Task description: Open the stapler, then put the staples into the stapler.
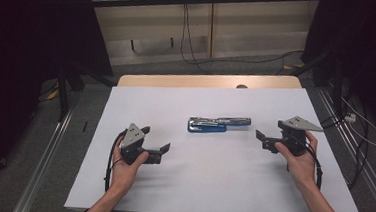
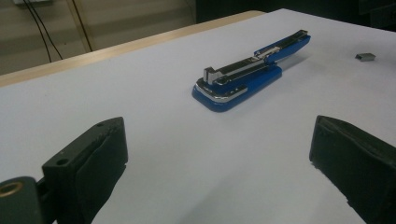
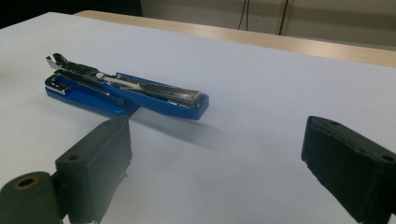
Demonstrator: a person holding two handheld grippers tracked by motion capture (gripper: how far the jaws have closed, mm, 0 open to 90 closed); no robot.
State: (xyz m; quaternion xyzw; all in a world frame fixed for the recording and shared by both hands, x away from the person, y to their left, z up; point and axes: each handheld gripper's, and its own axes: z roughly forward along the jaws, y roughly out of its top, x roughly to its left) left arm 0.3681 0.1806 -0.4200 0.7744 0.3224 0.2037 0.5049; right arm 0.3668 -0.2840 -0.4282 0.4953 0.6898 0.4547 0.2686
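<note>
The stapler (image 1: 218, 124), swung open, is seen lying flat on the tabletop (image 1: 205, 182) between the two claws, ahead of each and apart from both. The left claw (image 1: 156, 141) is held wide open, empty. The right claw (image 1: 266, 134) is likewise spread, gripping nothing.
</note>
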